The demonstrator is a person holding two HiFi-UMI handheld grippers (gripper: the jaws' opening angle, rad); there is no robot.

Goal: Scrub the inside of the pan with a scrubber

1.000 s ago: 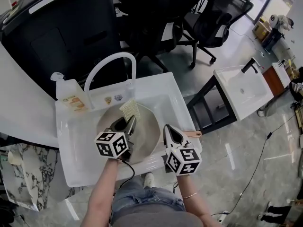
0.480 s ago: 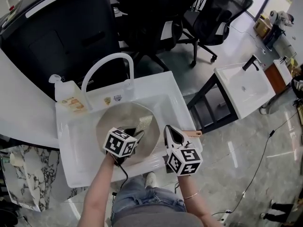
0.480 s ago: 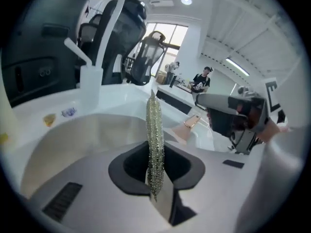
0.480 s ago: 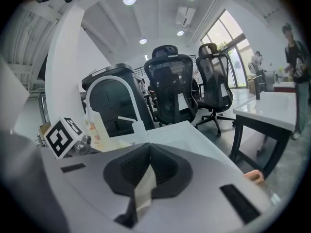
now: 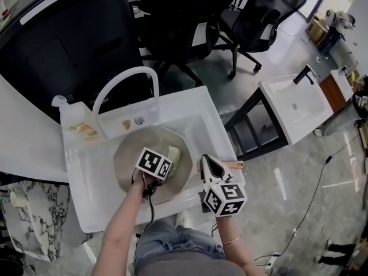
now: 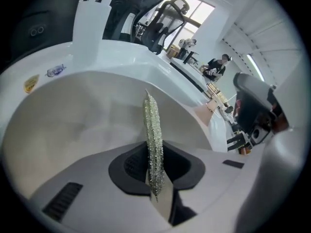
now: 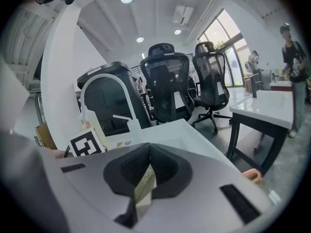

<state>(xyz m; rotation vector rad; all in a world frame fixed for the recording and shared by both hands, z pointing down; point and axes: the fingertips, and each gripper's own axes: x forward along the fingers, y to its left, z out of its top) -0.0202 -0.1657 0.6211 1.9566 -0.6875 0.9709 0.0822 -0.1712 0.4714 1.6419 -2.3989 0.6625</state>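
Note:
A beige pan [image 5: 129, 154] lies in the white sink [image 5: 86, 209]. Its pink handle [image 5: 233, 164] sticks out over the sink's right rim. My left gripper [image 5: 165, 161] is down inside the pan, shut on a thin glittery scrubber [image 5: 173, 154]. In the left gripper view the scrubber [image 6: 153, 135] stands edge-on between the jaws of that gripper [image 6: 154, 166], over the pan's inner wall [image 6: 73, 130]. My right gripper [image 5: 206, 161] is at the pan's right edge beside the handle. In the right gripper view it [image 7: 143, 181] is shut on a beige strip that looks like the pan's rim.
A white arched faucet [image 5: 123, 88] and a soap bottle [image 5: 73, 121] stand at the sink's back. Black office chairs [image 5: 253, 16] and a black cabinet [image 5: 69, 39] stand behind. A second white sink table [image 5: 296, 105] is to the right.
My left gripper has swept the scrubber from the pan's far side to its right side and turned at the wrist. The right gripper has stayed at the pan's edge.

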